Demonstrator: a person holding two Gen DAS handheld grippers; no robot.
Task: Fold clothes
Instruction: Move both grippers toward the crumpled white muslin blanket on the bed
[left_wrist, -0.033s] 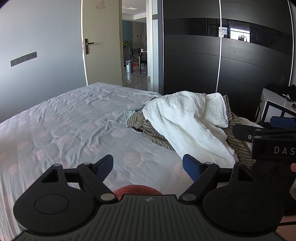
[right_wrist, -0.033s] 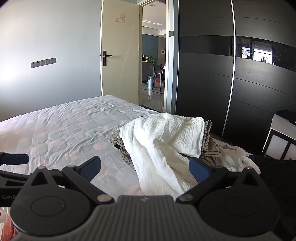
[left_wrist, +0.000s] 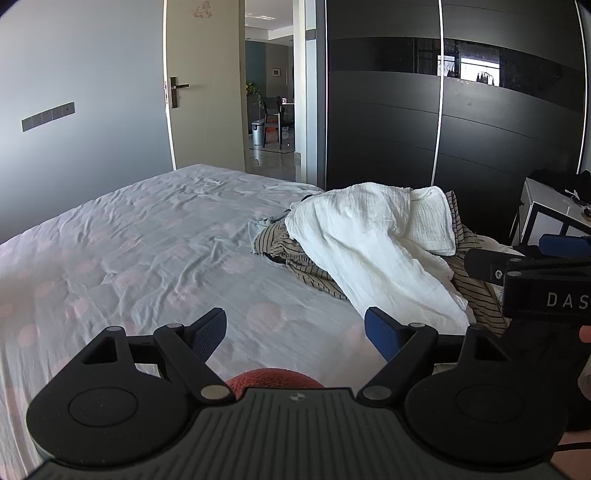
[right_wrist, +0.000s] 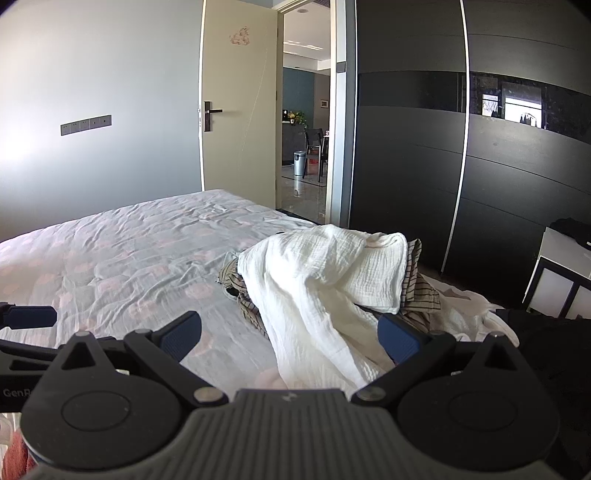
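A pile of clothes lies on the bed's right side: a white crinkled garment (left_wrist: 373, 243) (right_wrist: 321, 280) draped over a beige striped garment (left_wrist: 295, 258) (right_wrist: 421, 291). My left gripper (left_wrist: 295, 332) is open and empty, held above the bed sheet short of the pile. My right gripper (right_wrist: 290, 336) is open and empty, with the white garment's lower end between its fingers in view, apart from them. The right gripper's body (left_wrist: 535, 273) shows at the right edge of the left wrist view. A reddish cloth (left_wrist: 273, 378) shows just below the left gripper.
The bed (left_wrist: 129, 251) has a wrinkled pale sheet with pink dots. A dark sliding wardrobe (left_wrist: 461, 129) stands behind the pile. A white cabinet (left_wrist: 546, 210) is at right with dark items on it. An open door (right_wrist: 236, 122) leads to a hallway.
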